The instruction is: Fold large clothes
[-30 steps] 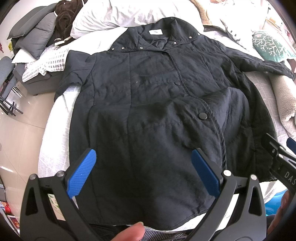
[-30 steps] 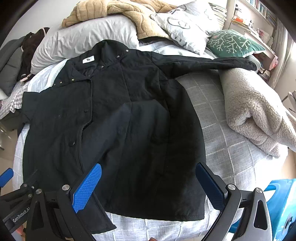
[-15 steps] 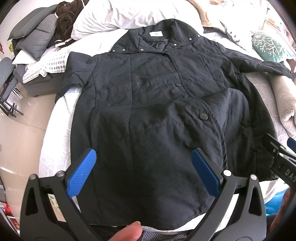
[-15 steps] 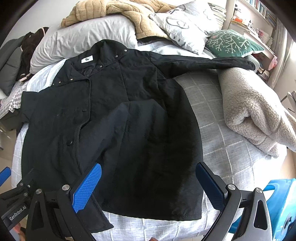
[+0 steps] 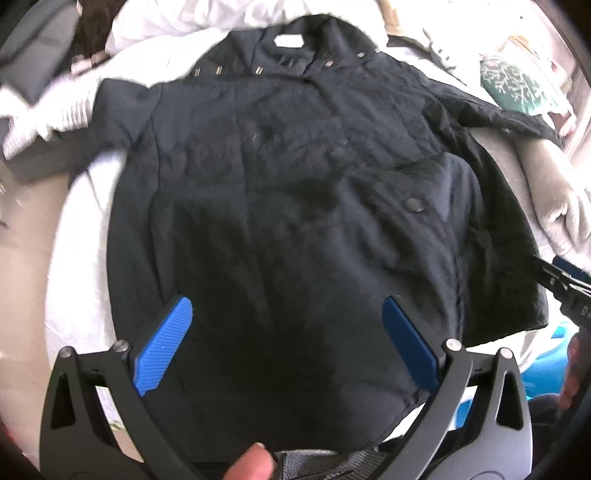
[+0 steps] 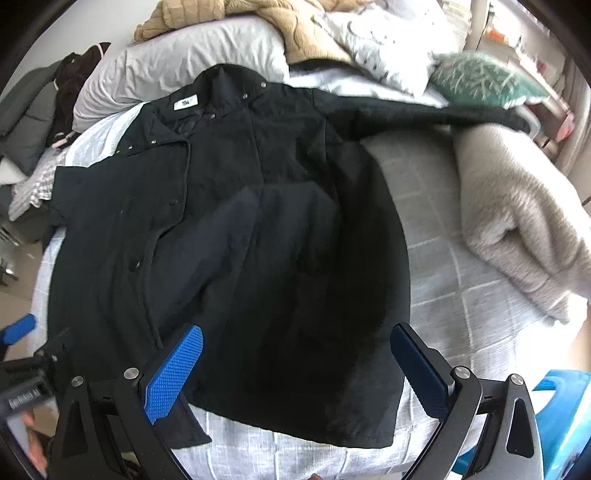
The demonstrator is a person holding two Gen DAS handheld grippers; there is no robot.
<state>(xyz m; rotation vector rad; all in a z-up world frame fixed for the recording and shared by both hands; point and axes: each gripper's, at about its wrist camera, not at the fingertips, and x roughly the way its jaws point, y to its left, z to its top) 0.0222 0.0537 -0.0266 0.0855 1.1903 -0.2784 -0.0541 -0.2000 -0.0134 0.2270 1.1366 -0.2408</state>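
Observation:
A large black coat (image 5: 288, 206) lies face up on the bed, collar at the far end, hem toward me. It also fills the right wrist view (image 6: 258, 236). One sleeve (image 6: 424, 114) stretches out to the right; the other (image 5: 118, 110) is bunched at the left. My left gripper (image 5: 291, 343) is open and empty above the coat's lower left part. My right gripper (image 6: 299, 369) is open and empty above the lower right part near the hem (image 6: 303, 432).
A rolled beige blanket (image 6: 517, 221) lies right of the coat. Pillows (image 6: 177, 70), a green cushion (image 6: 484, 79) and a tan throw (image 6: 295, 29) lie at the head. The checked sheet (image 6: 461, 332) shows at right. A blue bin (image 6: 565, 424) stands off the bed corner.
Both grippers have moved forward and down toward the coat, which now looks larger. Both stay open. The coat has not moved.

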